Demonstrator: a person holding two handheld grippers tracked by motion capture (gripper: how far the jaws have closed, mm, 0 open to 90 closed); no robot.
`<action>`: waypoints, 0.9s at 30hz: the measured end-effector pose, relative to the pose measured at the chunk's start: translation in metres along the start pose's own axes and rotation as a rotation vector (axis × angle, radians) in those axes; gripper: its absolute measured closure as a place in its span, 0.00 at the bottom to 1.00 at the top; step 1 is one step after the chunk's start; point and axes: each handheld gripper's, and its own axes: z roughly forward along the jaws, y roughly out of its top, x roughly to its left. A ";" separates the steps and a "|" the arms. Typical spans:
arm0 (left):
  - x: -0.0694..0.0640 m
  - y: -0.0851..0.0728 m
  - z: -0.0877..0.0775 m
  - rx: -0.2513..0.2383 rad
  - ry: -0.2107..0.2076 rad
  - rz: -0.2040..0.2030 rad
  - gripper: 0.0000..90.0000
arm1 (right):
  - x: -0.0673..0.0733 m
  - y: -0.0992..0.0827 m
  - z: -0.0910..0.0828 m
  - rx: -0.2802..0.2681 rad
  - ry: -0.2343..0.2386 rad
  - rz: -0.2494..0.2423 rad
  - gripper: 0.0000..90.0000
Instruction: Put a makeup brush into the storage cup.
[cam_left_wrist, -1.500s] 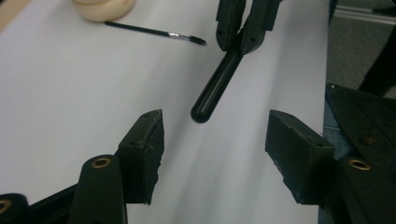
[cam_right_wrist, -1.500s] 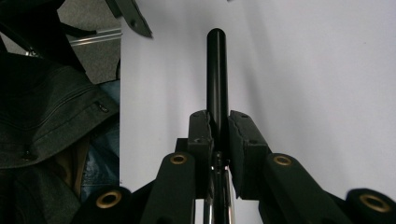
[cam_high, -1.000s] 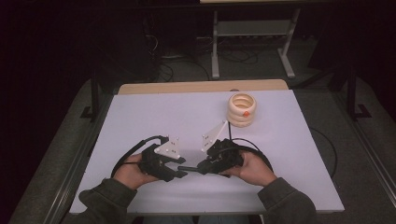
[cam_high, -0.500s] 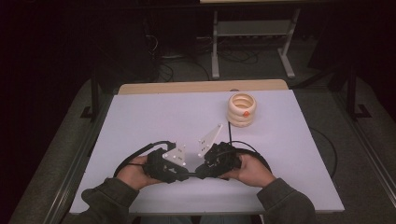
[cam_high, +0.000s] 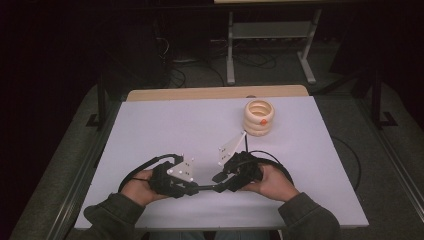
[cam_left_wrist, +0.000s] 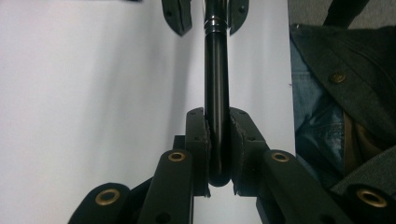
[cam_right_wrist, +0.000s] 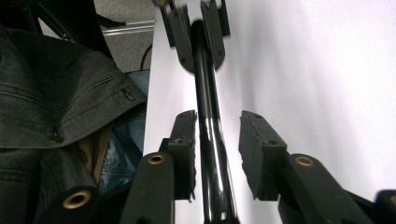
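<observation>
A thin glossy black rod lies level between the two grippers, just above the white table. My left gripper is shut on one end of the rod; its jaws have just been closing. My right gripper stands open around the other end of the rod, which rests against one pad with a gap to the other; these jaws have just been opening. In the high view, the left gripper and the right gripper face each other near the table's front edge.
A stack of cream rings with an orange spot stands at the back right of the table. Cables loop from both grippers beside the hands. A metal stand is on the floor beyond the table. The person's jacket is close behind.
The left gripper has shifted slightly right toward the right gripper, and its grey plate has sunk a little. Both hands otherwise stay in place.
</observation>
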 end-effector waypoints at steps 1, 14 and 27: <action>0.000 0.000 0.000 0.000 0.000 0.000 0.88 | -0.001 -0.002 -0.001 0.000 0.001 0.000 0.71; 0.000 -0.012 -0.003 -0.059 -0.028 -0.042 0.87 | -0.001 0.001 -0.002 0.021 0.057 -0.020 0.83; -0.002 0.001 0.009 -0.016 -0.065 -0.059 0.78 | 0.008 0.023 0.000 0.183 0.027 -0.094 0.83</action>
